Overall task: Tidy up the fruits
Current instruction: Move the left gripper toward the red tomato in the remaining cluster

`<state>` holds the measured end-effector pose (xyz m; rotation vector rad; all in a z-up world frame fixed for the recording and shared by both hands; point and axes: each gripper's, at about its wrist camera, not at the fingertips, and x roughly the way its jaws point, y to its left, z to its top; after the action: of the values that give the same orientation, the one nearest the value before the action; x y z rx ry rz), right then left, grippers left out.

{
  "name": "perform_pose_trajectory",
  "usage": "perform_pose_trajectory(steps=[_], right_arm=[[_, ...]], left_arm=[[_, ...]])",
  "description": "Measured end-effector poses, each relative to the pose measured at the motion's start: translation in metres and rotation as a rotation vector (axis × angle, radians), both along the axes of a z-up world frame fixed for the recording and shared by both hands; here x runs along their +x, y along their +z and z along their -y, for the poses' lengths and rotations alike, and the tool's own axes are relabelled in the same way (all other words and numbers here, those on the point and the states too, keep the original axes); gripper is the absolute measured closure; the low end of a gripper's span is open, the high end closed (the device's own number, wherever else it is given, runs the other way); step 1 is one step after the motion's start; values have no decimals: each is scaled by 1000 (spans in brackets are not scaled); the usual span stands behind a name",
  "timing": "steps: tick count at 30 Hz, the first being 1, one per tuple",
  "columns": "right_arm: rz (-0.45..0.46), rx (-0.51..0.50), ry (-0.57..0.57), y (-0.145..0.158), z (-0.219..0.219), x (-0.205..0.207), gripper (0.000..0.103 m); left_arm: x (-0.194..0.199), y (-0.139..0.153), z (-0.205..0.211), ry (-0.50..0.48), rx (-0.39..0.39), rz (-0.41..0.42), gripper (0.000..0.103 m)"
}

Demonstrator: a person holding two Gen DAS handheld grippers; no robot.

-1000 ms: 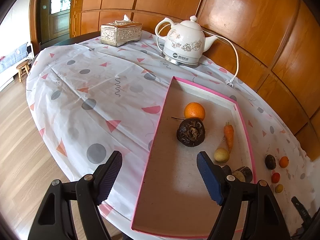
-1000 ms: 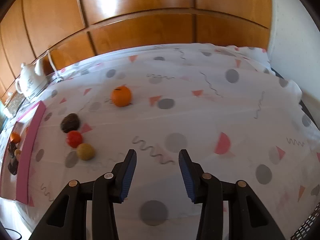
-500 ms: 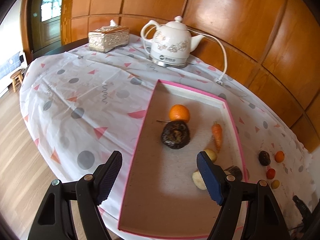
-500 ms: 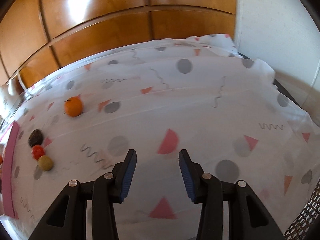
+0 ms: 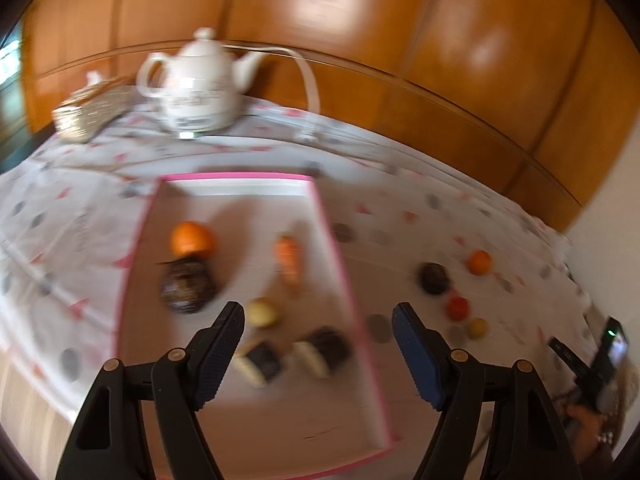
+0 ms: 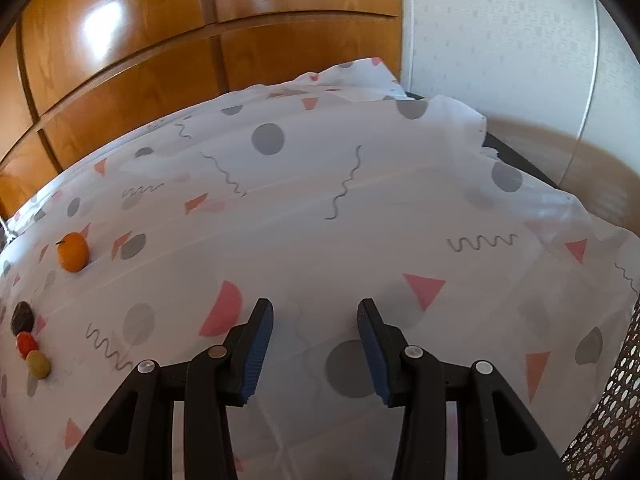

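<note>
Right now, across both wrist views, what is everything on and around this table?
tray: 1, pink-edged, on the tablecloth
orange: 1, in the tray, far end
dark round fruit: 1, in the tray, beside the orange
carrot: 1, orange, in the tray
pale round fruit: 1, yellowish, in the tray
cut dark pieces: 2, pale-faced, tray's near part
loose fruits: 4, orange, dark, red, yellow, on the cloth outside the tray
kettle: 1, white, far edge
tissue box: 1, pale, beside the kettle
tablecloth: 1, white, patterned
left gripper: jaws open, empty
right gripper: jaws open, empty
</note>
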<state>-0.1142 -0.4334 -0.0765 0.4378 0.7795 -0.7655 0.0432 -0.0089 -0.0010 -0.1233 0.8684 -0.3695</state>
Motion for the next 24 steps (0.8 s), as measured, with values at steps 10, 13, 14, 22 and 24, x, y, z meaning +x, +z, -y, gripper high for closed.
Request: perform_pose_trajectory(steps=[10, 13, 14, 22, 24], right_arm=[[11, -31, -46, -4, 9, -4, 57], [17, -30, -39, -5, 10, -3, 54], [19, -28, -37, -5, 10, -3, 53], [38, -16, -25, -6, 12, -3, 47], [40, -15, -23, -6, 12, -3, 46]], left_arm=[[17, -11, 98, -265, 8, -77, 55], [20, -19, 123, -307, 10, -111, 56], [21, -22, 129, -316, 12, -121, 57], [35, -50, 171, -327, 9, -222, 61], [41, -58, 178, -315, 4, -252, 63]])
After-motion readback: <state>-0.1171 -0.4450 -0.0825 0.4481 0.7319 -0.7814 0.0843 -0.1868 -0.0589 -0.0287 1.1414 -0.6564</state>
